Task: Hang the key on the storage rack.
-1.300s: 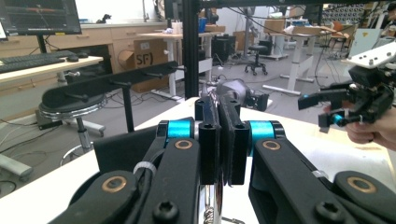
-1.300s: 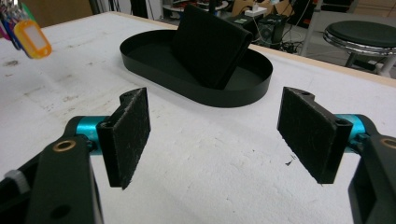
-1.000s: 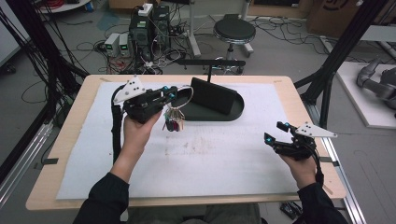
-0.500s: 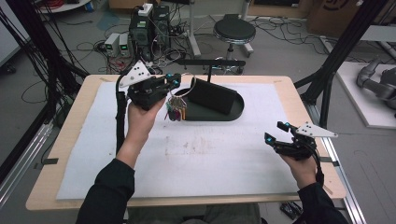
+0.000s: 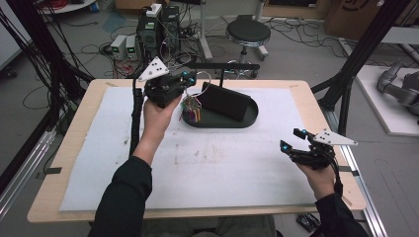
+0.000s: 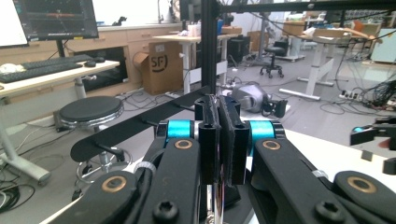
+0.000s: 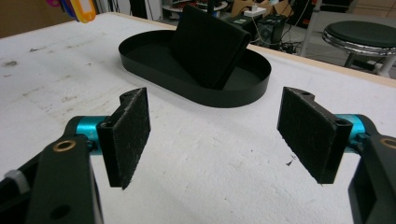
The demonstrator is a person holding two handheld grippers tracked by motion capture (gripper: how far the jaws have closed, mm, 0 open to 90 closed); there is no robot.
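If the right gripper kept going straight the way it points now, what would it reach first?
Likely the black oval tray, with the dark upright block standing in it; bare white mat lies before the open right gripper. Depth is uncertain.

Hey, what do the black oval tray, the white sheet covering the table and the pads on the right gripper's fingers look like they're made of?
The black oval tray looks like thin matte plastic or painted metal: smooth, even wall, no shine. The white sheet seems to be foam or felt, with a pebbly, stained surface. The pads on the right gripper's fingers look like coarse black felt or foam, fuzzy at the edges.

Matt black plastic tray (image 7: 233, 95) on rough white cloth (image 5: 237, 163) (stained), pale wooden table (image 5: 64, 163) edges.
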